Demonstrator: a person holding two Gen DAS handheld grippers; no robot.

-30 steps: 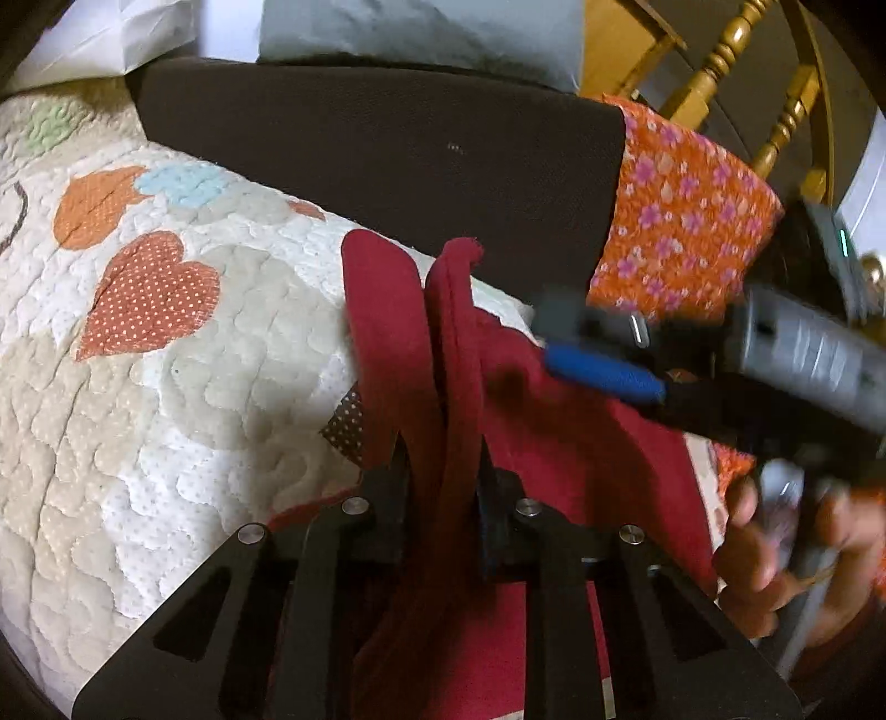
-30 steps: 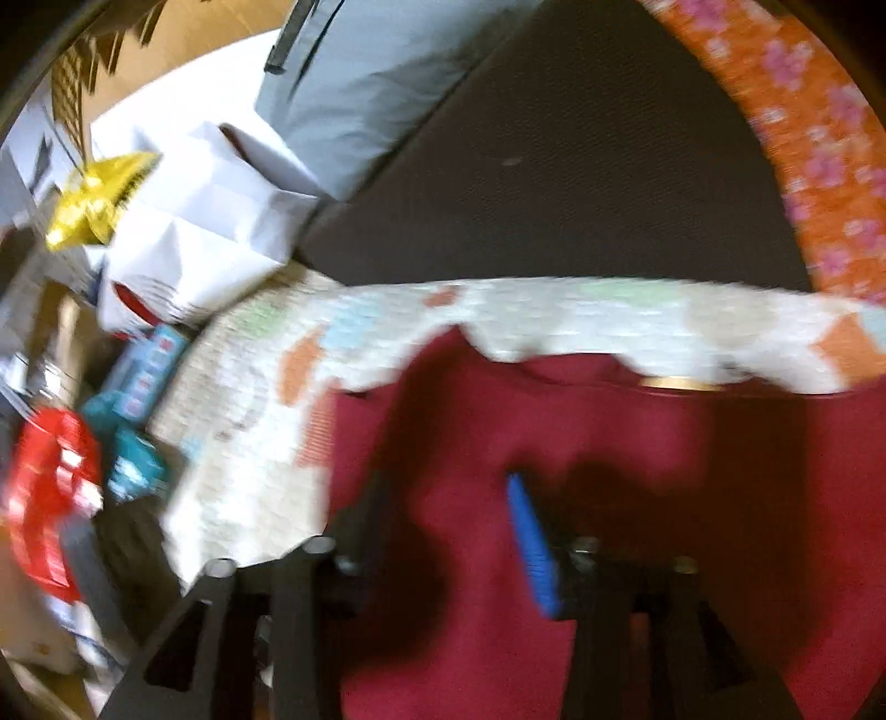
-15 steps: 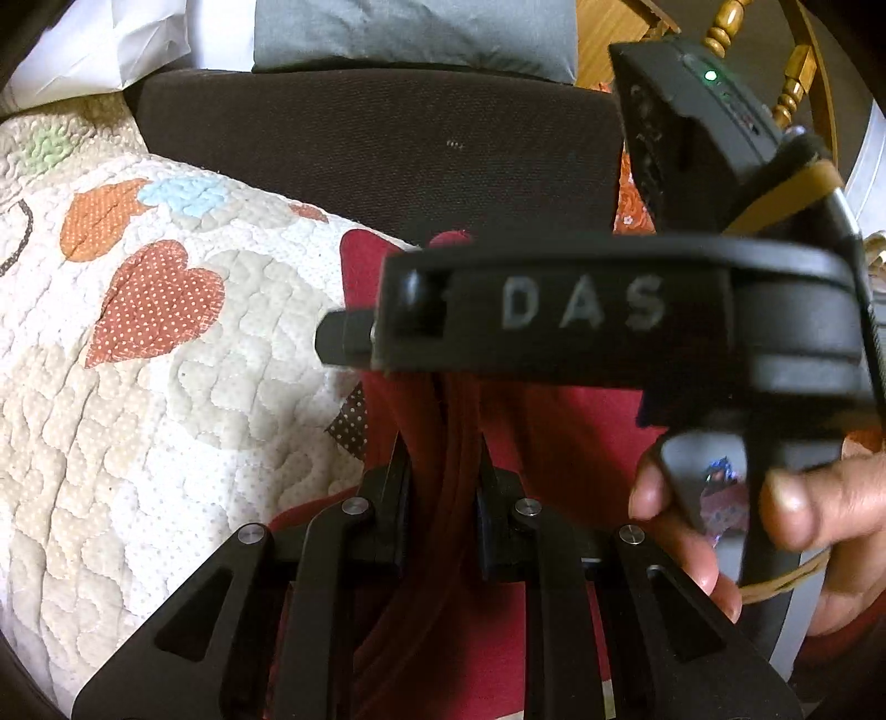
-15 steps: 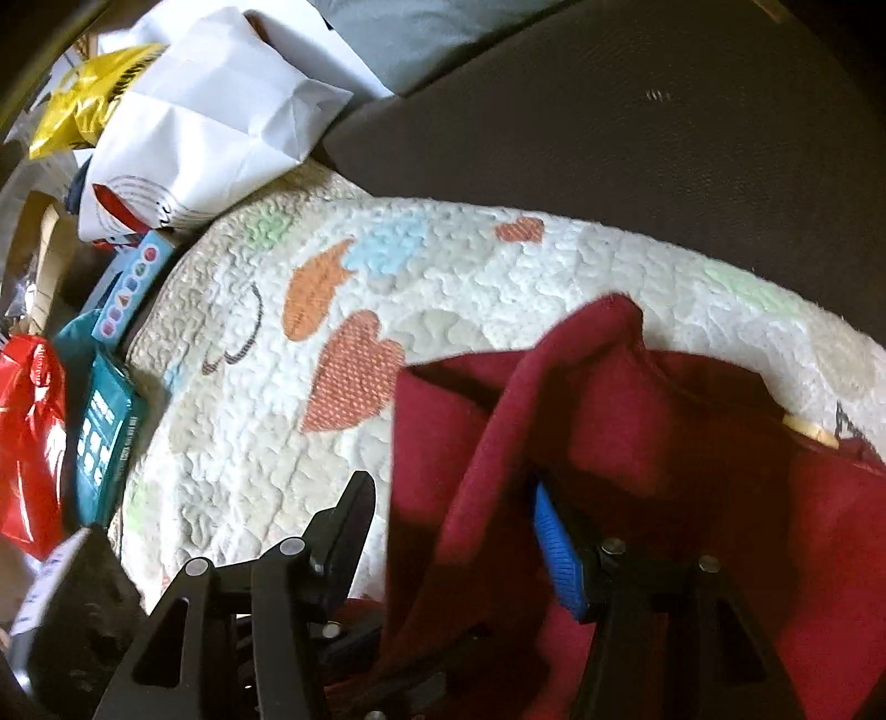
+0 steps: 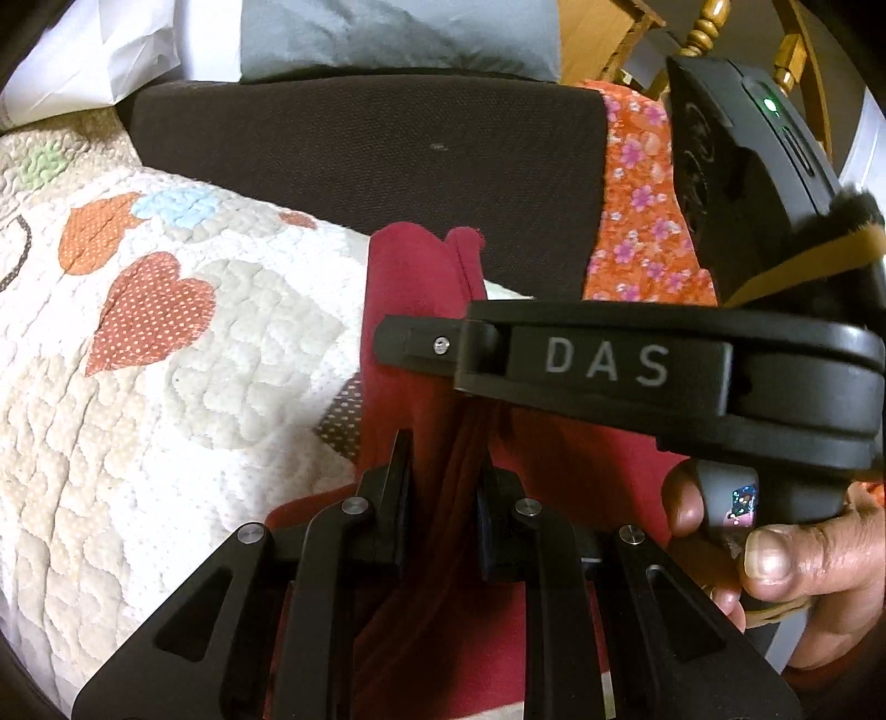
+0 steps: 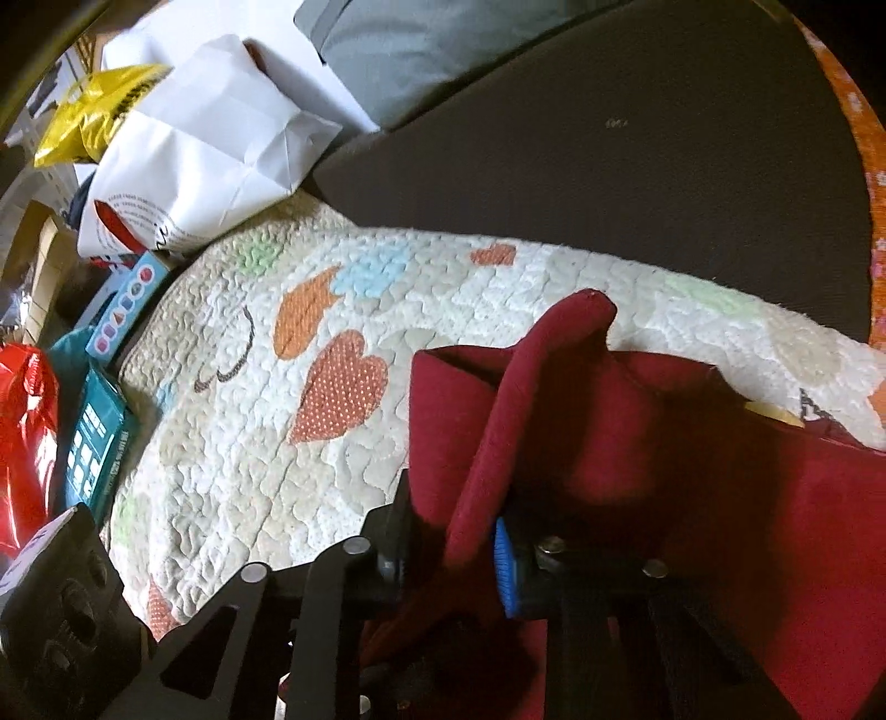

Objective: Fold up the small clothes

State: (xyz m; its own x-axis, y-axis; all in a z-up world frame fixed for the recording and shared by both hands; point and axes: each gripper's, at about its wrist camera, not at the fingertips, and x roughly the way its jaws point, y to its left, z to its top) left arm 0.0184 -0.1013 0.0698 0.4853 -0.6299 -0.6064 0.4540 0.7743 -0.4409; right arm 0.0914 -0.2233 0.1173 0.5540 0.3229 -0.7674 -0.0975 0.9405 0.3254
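A dark red small garment (image 5: 410,310) lies bunched on a white quilt with heart patches (image 5: 166,354). My left gripper (image 5: 443,476) is shut on a gathered fold of the red garment. My right gripper (image 6: 451,526) is shut on a raised fold of the same red garment (image 6: 692,443). In the left wrist view the right gripper's black body, marked DAS (image 5: 609,365), crosses just above and in front of the left fingers, held by a hand (image 5: 775,559). The two gripped folds stand close together.
A dark brown cushion (image 5: 360,149) lies behind the quilt, with orange floral cloth (image 5: 637,221) at right and a wooden chair (image 5: 703,27) beyond. White paper bag (image 6: 188,155), yellow bag (image 6: 94,105), red bag (image 6: 22,443) and teal boxes (image 6: 94,443) crowd the quilt's left edge.
The right gripper swung in from the right, closed on a raised fold of the red garment beside the left gripper, and its body now fills the left view. The left gripper kept its hold.
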